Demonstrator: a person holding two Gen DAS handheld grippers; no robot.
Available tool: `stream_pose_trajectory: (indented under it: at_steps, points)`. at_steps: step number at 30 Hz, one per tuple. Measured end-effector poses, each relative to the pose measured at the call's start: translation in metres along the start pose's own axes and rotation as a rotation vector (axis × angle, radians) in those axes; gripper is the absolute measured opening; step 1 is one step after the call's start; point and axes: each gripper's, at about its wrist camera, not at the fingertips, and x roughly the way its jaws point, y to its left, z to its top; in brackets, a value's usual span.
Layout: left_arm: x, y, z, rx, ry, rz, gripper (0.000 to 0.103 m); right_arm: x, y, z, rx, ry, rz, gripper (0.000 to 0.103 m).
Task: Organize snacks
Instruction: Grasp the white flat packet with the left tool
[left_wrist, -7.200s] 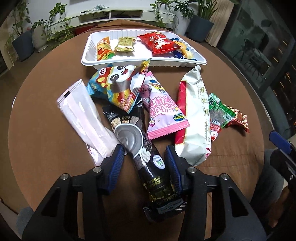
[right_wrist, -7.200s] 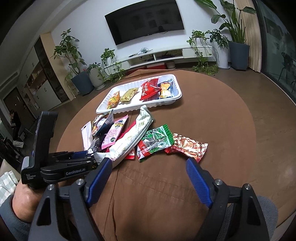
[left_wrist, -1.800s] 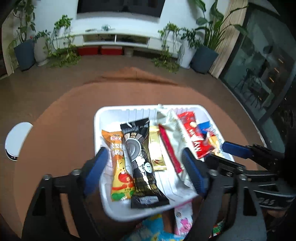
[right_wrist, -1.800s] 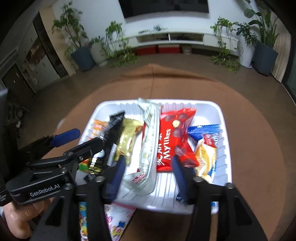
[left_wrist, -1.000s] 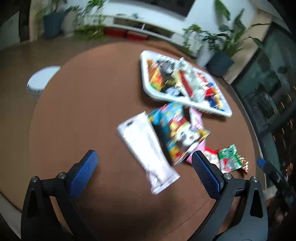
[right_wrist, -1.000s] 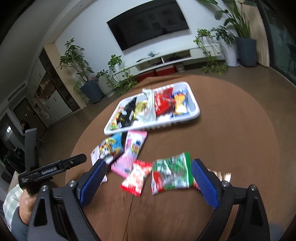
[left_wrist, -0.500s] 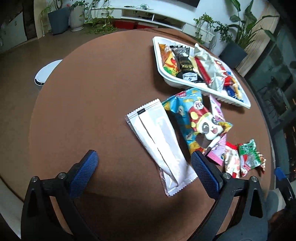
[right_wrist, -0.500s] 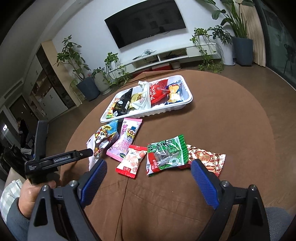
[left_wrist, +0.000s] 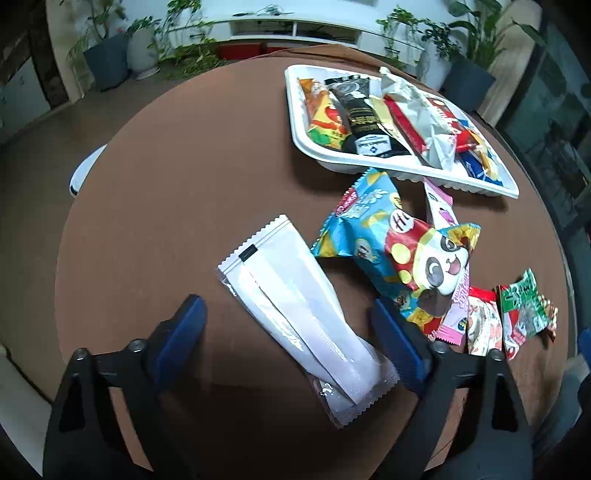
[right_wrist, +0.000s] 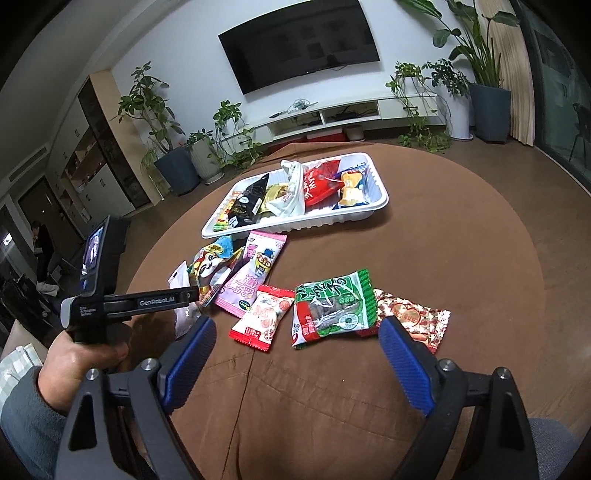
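The left hand-held gripper (left_wrist: 288, 317), its jaws just closing but not touching, straddles the flat white crinkle-edged pouch (left_wrist: 299, 310) on the round brown counter (left_wrist: 166, 177), while the right hand-held gripper (right_wrist: 295, 347) stands wide apart.

Round table (left_wrist: 166, 177) with tray (left_wrist: 295, 110) at its far side, packets in a row inside. Loose packets before the tray: long pouch (left_wrist: 295, 306) leftmost, panda bag (left_wrist: 399, 251) beside it, overlapping a flat packet (right_wrist: 255, 280); three small packets (right_wrist: 332, 306) farther right.
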Motion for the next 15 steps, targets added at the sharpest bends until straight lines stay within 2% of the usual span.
stream_pose_trajectory:
  at_steps: [1,3,5,8,10,15]
  points:
    - [-0.001,0.000,0.000,0.009,-0.005,-0.004,0.072,0.000,0.000,0.000,0.000,-0.001,-0.001,0.092]
    - [-0.003,0.001,0.002,0.027,-0.009,-0.020,0.054,0.000,-0.002,0.000,0.005,0.000,-0.004,0.092]
    - [-0.003,-0.001,0.004,0.060,0.001,-0.026,0.045,0.001,-0.003,0.001,0.008,0.002,-0.002,0.092]
    - [-0.003,-0.009,0.001,0.134,0.020,-0.008,0.044,0.002,-0.006,0.000,0.008,0.011,-0.011,0.092]
    - [-0.004,-0.017,-0.002,0.187,0.021,-0.024,0.044,0.002,-0.008,0.000,0.012,0.018,-0.009,0.092]
    - [-0.004,-0.020,-0.004,0.214,0.031,-0.035,0.044,0.009,-0.013,0.006,-0.005,0.062,-0.029,0.090]
